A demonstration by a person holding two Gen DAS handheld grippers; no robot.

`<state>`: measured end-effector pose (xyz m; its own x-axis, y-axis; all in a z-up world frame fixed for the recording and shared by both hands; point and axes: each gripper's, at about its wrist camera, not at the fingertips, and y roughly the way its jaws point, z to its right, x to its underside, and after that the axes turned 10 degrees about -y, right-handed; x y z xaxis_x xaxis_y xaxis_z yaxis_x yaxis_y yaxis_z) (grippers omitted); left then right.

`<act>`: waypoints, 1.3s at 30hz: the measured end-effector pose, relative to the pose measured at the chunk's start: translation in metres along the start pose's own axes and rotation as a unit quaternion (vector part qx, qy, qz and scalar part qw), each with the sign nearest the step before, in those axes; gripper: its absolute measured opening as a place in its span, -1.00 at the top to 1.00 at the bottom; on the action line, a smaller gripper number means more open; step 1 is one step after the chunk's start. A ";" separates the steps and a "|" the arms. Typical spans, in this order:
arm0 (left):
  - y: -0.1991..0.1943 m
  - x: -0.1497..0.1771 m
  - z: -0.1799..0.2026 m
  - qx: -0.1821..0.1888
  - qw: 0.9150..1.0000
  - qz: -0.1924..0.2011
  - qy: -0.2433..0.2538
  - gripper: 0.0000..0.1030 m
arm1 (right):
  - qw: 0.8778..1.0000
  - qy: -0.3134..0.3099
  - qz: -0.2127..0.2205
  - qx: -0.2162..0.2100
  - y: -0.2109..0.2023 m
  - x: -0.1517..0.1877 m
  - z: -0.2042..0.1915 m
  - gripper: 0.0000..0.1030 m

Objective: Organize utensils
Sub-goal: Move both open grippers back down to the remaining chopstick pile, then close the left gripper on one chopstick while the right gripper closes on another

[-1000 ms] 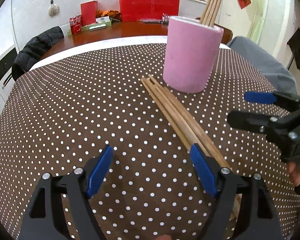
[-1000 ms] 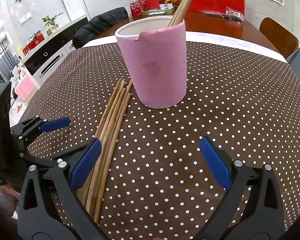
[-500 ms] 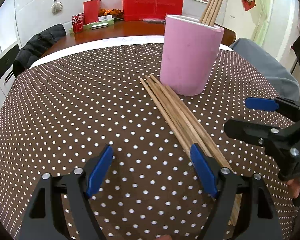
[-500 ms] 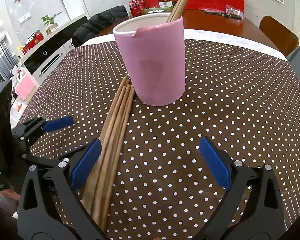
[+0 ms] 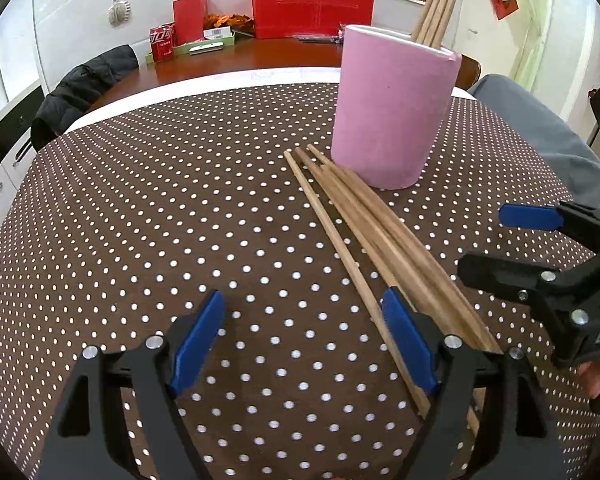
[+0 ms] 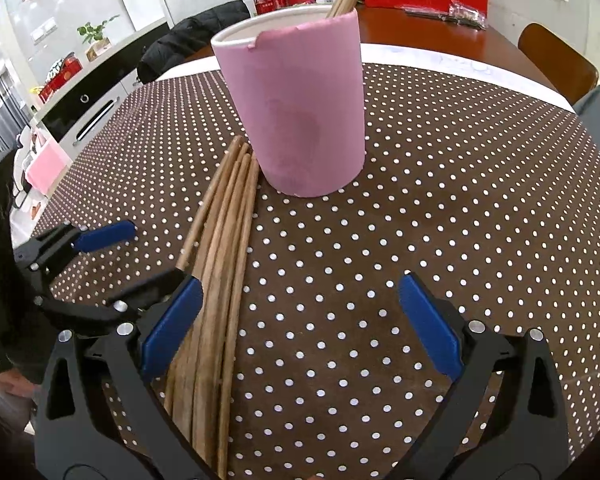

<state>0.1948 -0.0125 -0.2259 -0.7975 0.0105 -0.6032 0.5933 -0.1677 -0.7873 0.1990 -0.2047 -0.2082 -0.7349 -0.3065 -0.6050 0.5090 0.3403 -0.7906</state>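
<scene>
A pink cup (image 5: pixel 392 108) stands upright on the dotted brown tablecloth (image 5: pixel 180 208) with several wooden chopsticks (image 5: pixel 440 0) in it. A bundle of loose chopsticks (image 5: pixel 364 224) lies on the cloth beside the cup's base. My left gripper (image 5: pixel 304 340) is open and empty, its right finger over the bundle's near end. My right gripper (image 6: pixel 300 320) is open and empty; the bundle (image 6: pixel 224 240) runs under its left finger, and the cup (image 6: pixel 296 108) stands ahead. Each gripper shows in the other's view, the right one (image 5: pixel 516 240) and the left one (image 6: pixel 136 256).
A second table behind holds a red bag (image 5: pixel 312 4), a red box (image 5: pixel 190 20) and cans (image 5: pixel 162 42). A black jacket hangs on a chair (image 5: pixel 84 88). A brown chair (image 6: pixel 556 60) stands at the right. Cabinets (image 6: pixel 80 108) line the left wall.
Both grippers have moved a little closer to the cup and bundle. Both stay open. The chopsticks and cup have not moved.
</scene>
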 end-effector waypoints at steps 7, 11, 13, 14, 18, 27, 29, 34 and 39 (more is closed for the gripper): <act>-0.004 0.003 -0.006 0.001 1.000 -0.004 0.009 -0.56 | 0.999 -0.038 -0.012 0.031 0.007 0.003 -0.013 -0.88; -0.005 0.001 -0.015 0.000 1.000 -0.010 0.009 -0.56 | 0.999 -0.041 -0.009 0.035 0.007 0.004 -0.014 -0.87; -0.005 0.001 -0.017 0.002 1.000 -0.011 0.008 -0.56 | 0.998 -0.038 -0.006 0.042 0.007 0.004 -0.017 -0.87; -0.005 0.001 -0.018 0.002 1.000 -0.010 0.009 -0.56 | 0.998 -0.035 -0.004 0.043 0.006 0.004 -0.016 -0.87; -0.005 0.002 -0.017 0.001 1.000 -0.009 0.008 -0.56 | 0.998 -0.038 -0.010 0.047 0.010 0.004 -0.014 -0.87; -0.004 0.000 -0.017 -0.004 1.000 -0.008 0.014 -0.56 | 0.998 -0.038 0.008 0.051 0.016 -0.006 -0.024 -0.61; -0.004 -0.001 -0.017 -0.006 1.000 -0.008 0.014 -0.56 | 0.998 -0.032 0.011 0.055 0.015 -0.008 -0.022 -0.35; -0.003 -0.003 -0.021 -0.005 1.000 -0.008 0.013 -0.56 | 0.998 -0.031 0.011 0.053 0.014 -0.007 -0.016 -0.32; 0.000 -0.001 -0.017 -0.019 1.000 -0.006 0.025 -0.56 | 0.996 -0.058 0.009 0.068 0.021 -0.009 -0.028 -0.32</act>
<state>0.1981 0.0040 -0.2275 -0.7982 0.0610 -0.5993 0.5890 -0.1301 -0.7976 0.2035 -0.1698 -0.2167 -0.6730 -0.4046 -0.6192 0.5828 0.2253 -0.7807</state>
